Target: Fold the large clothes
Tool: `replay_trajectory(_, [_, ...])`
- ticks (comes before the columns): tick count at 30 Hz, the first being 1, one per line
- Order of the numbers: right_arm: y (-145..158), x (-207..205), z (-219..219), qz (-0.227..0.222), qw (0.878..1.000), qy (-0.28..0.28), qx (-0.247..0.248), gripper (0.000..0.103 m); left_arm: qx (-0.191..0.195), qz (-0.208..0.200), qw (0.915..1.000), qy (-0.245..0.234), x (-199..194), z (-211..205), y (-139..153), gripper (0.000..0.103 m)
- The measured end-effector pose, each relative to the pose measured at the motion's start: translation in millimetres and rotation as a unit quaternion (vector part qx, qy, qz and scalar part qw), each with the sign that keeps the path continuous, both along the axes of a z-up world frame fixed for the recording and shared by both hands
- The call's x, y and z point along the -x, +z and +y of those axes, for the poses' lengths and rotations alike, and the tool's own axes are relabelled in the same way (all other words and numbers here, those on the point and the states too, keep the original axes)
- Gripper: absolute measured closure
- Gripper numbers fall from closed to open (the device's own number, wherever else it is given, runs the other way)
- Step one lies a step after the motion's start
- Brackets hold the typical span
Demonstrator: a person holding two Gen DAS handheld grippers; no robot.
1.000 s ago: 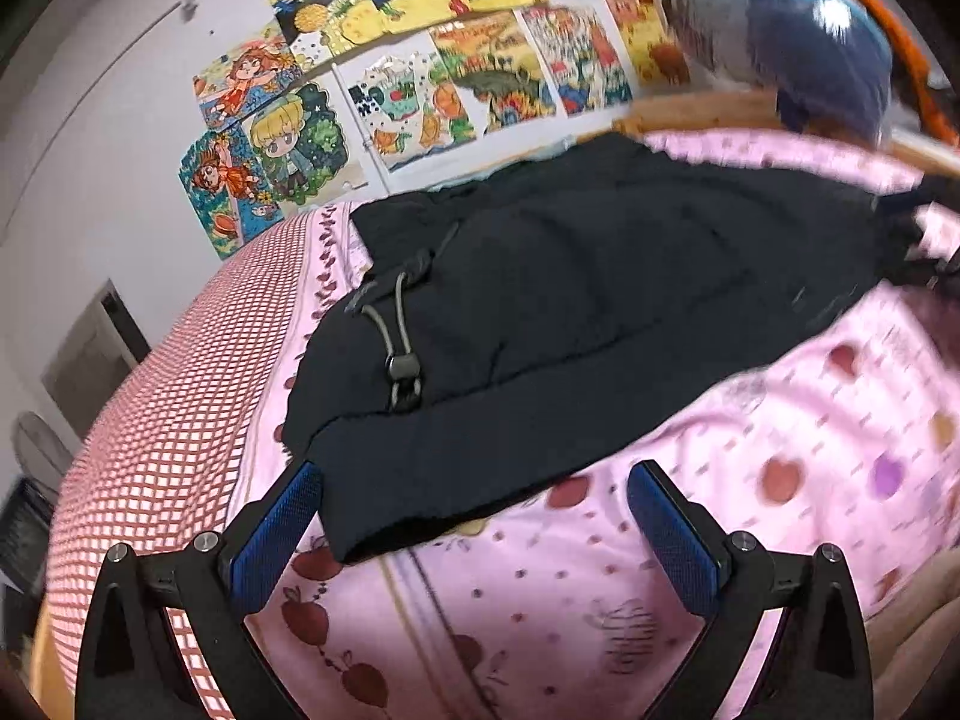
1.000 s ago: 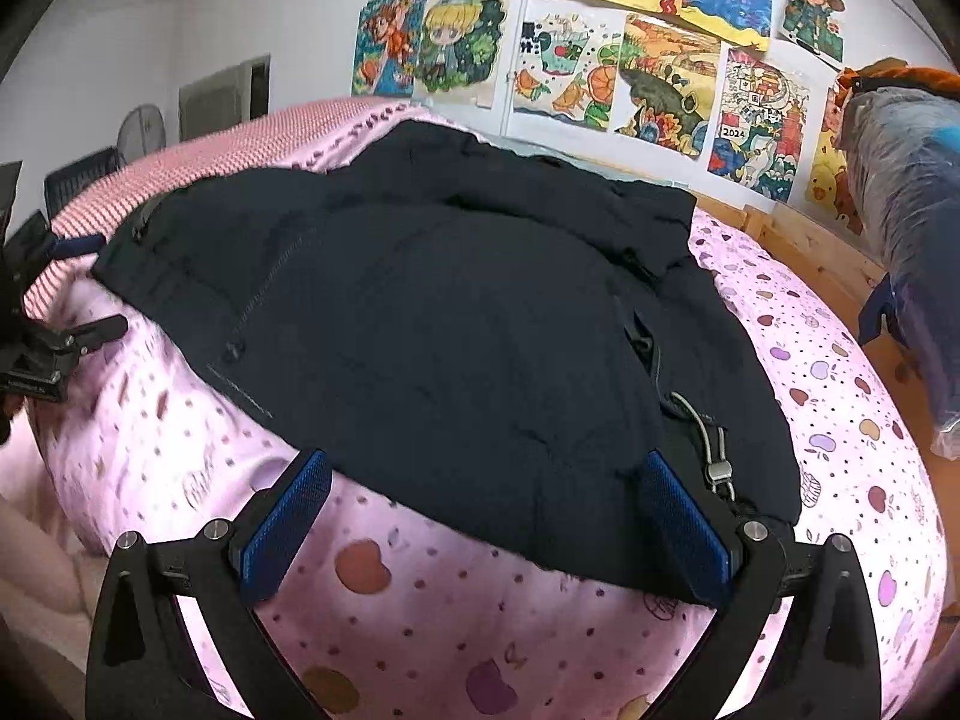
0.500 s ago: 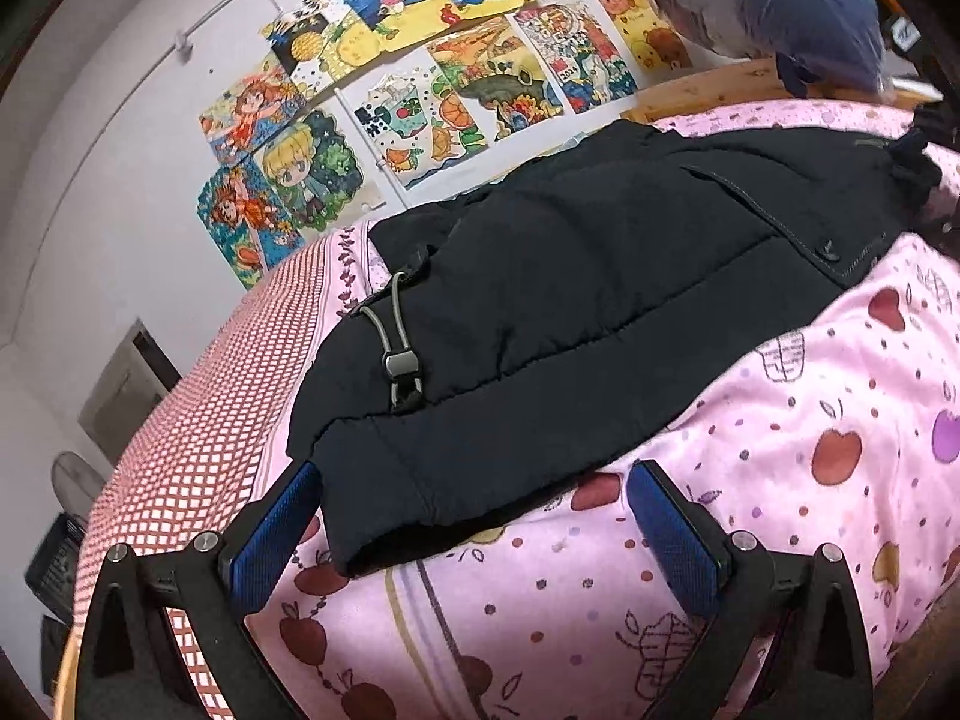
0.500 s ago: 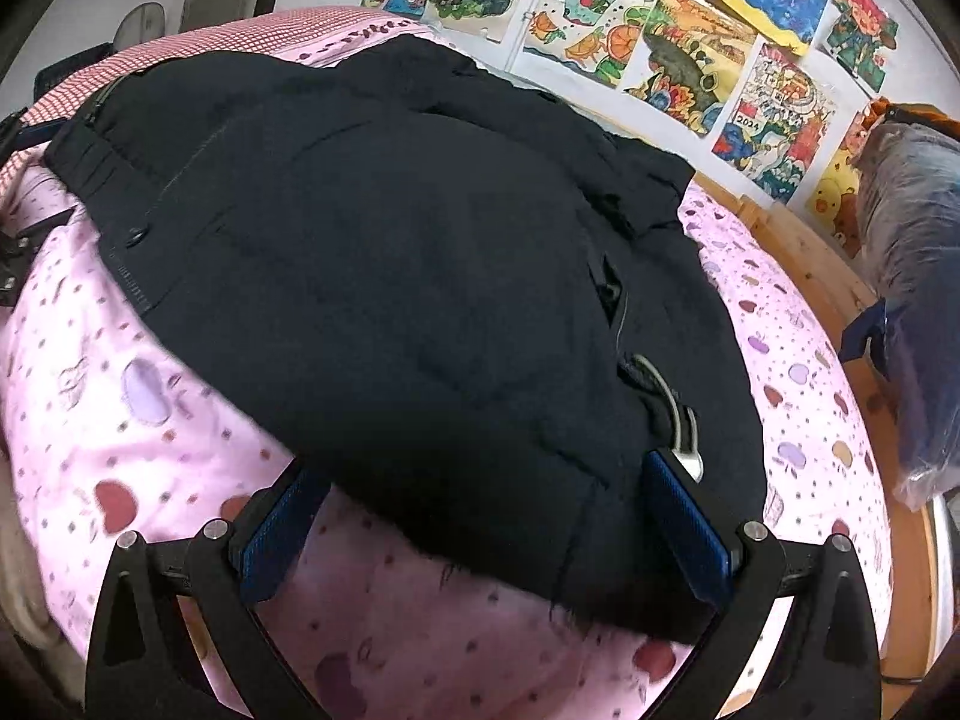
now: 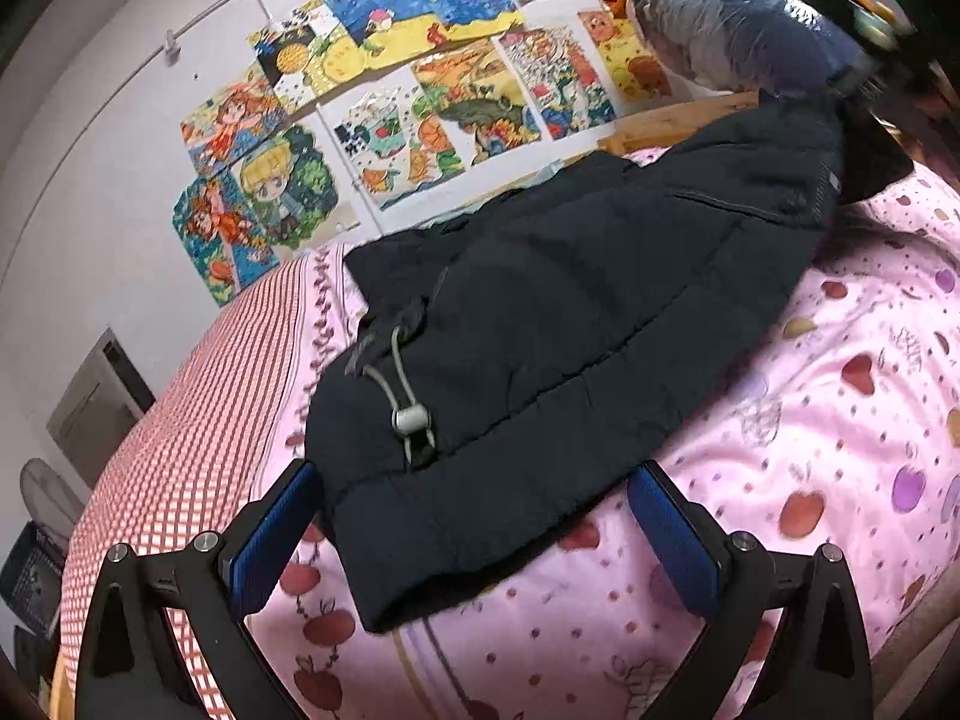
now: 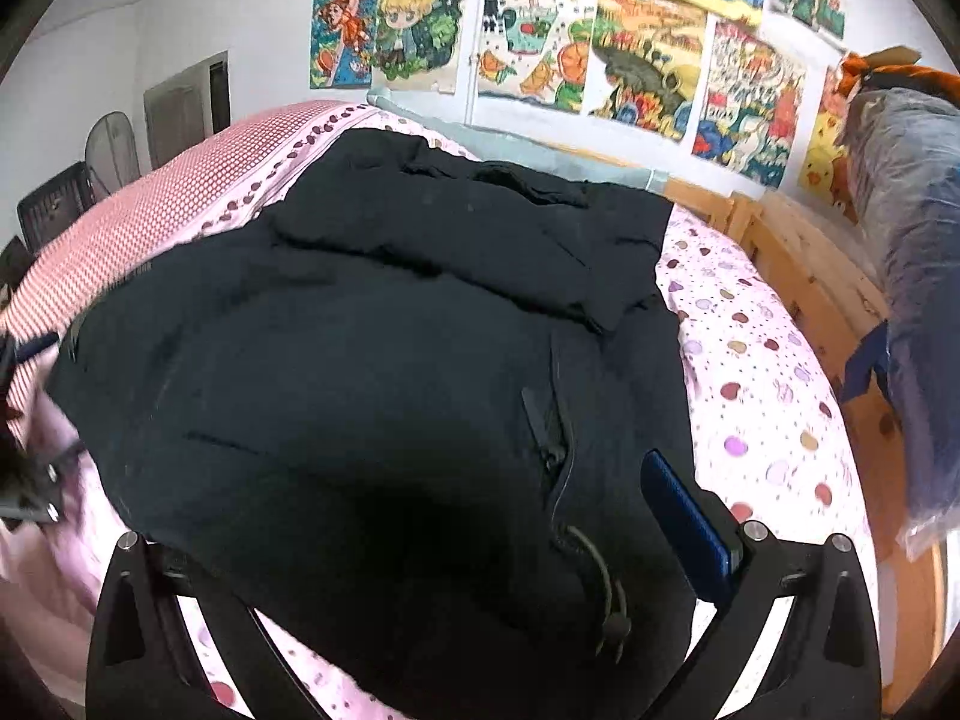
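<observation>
One dark padded jacket [image 5: 576, 324] lies spread across the bed [image 5: 840, 450], on a pink sheet printed with apples and hearts. It is the only garment on the bed. Two grippers are in view, one per camera. The left gripper [image 5: 474, 516] is spread wide, its two blue pads [image 5: 273, 531] flanking the near corner of the jacket's hem without pressing on it. One grey drawstring [image 5: 399, 384] with a single toggle lies on the cloth just ahead of that gripper. The right gripper [image 6: 420, 540] is also wide apart, with the jacket's other hem corner filling the space between its fingers; one blue pad [image 6: 684, 516] shows beside the cloth and the other is hidden under it. A red checked blanket [image 5: 180, 450] covers the far side of the bed. One clear plastic bag [image 6: 912, 276] stands on the wooden frame beside the mattress, stuffed with blue and grey fabric. Many coloured drawings [image 6: 540, 42] hang on the wall.
</observation>
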State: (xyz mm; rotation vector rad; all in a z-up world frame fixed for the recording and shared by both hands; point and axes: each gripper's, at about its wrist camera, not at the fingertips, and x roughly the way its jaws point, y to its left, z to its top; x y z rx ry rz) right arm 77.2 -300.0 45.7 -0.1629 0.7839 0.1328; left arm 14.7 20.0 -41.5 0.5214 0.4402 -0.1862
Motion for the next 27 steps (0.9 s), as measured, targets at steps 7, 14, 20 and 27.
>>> replay_trajectory(7, [21, -38, -12, 0.017, 0.999, -0.004, -0.038, 0.002, -0.061, -0.038, 0.9971, 0.026, -8, -37, 1, 0.000])
replay_trajectory(14, [26, -30, -9, -0.031, 0.999, -0.018, 0.002, 0.002, -0.063, -0.105, 0.9906, 0.061, -21, -42, 30, 0.008])
replay_trajectory(20, [50, -31, 1, -0.100, 0.992, -0.037, 0.059, 0.002, -0.067, -0.136, 0.9874, 0.047, -43, -42, 74, 0.041])
replay_trajectory(27, [62, -33, 1, -0.125, 0.989, -0.056, 0.053, 0.002, -0.035, -0.109, 0.9930, 0.031, -91, -36, 112, 0.045])
